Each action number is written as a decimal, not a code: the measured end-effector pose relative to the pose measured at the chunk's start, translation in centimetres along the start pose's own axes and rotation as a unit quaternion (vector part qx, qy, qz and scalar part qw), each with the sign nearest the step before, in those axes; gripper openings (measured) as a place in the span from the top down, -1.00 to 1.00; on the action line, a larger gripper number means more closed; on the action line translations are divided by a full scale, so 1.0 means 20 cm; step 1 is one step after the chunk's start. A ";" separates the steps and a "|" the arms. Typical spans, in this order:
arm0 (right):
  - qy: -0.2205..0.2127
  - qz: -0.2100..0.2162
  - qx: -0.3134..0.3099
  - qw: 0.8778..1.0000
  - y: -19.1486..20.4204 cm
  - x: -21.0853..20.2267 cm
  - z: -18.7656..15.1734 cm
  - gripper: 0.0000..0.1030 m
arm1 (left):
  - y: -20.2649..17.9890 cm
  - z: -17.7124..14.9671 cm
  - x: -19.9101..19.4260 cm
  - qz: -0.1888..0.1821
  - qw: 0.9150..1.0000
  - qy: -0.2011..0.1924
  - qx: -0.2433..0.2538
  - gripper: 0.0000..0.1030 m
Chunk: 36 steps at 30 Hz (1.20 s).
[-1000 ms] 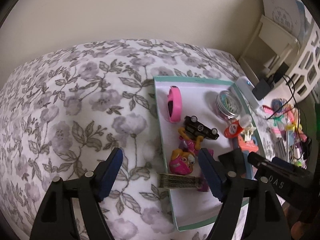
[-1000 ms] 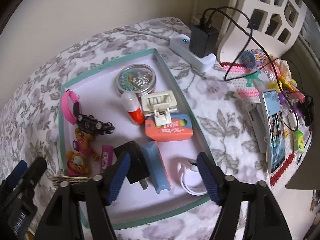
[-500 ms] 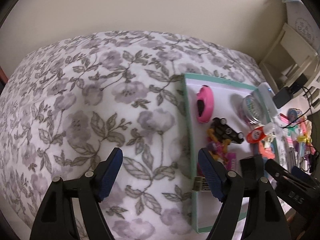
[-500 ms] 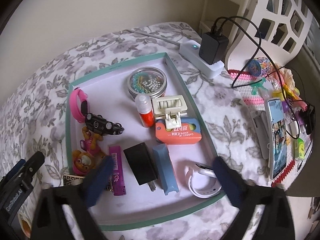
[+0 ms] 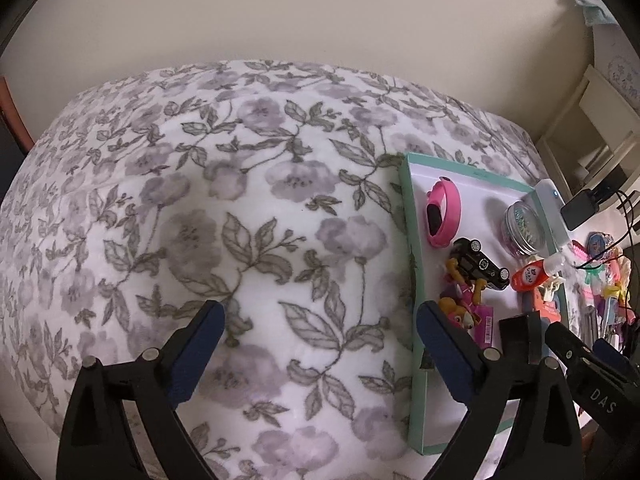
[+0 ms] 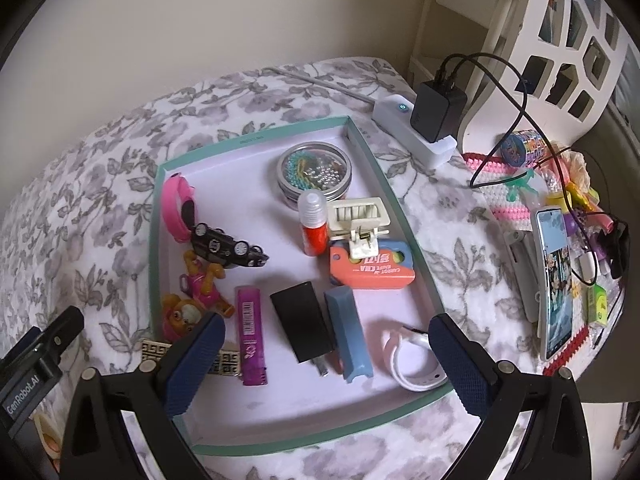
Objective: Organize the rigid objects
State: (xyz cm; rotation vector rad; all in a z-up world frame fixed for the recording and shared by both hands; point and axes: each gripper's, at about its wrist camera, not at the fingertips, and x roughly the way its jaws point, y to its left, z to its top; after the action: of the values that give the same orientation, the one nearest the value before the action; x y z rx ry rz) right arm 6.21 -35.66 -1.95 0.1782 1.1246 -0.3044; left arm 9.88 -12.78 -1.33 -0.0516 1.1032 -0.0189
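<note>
A teal-rimmed tray [image 6: 370, 160] lies on the floral blanket. It holds a pink band [image 6: 174, 208], a black toy car [image 6: 226, 248], a dog figure [image 6: 192, 304], a purple lighter [image 6: 251, 336], a black charger [image 6: 306, 326], a blue block [image 6: 348, 332], an orange carrot case [image 6: 372, 270], a cream clip [image 6: 360, 218], an orange bottle [image 6: 316, 226], a round tin [image 6: 314, 174] and a white band [image 6: 416, 364]. My right gripper [image 6: 324, 356] is open and empty above the tray's near part. My left gripper [image 5: 320, 352] is open and empty over the blanket, left of the tray [image 5: 410, 240].
A patterned bracelet [image 6: 160, 352] lies across the tray's left rim. Right of the tray are a white power strip with a black charger [image 6: 432, 114], cables, a phone [image 6: 554, 280], a pink knitted mat [image 6: 508, 196] and small clutter. A white shelf [image 6: 560, 48] stands behind.
My left gripper has swung left, off the tray and over the bare blanket. My right gripper has drawn back a little from the tray, still open.
</note>
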 end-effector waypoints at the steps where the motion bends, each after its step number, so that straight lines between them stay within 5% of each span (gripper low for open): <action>1: -0.002 0.003 0.000 1.000 0.01 -0.01 -0.01 -1.00 | 0.00 -0.01 -0.02 0.000 1.000 -0.004 0.004 -0.88; 16: -0.049 0.028 -0.036 0.998 0.11 -0.22 -0.22 -1.00 | 0.02 -0.22 -0.26 0.023 0.997 -0.038 0.069 -0.88; 36: -0.066 0.011 -0.063 0.996 0.13 -0.31 -0.43 -1.00 | 0.14 -0.33 -0.32 0.019 0.999 -0.013 0.043 -0.88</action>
State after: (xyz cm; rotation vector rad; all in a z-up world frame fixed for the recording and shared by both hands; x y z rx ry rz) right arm -2.80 -29.74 -0.13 0.0579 1.0074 -0.2209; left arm 1.06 -9.98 1.37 0.0473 1.0765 -0.0313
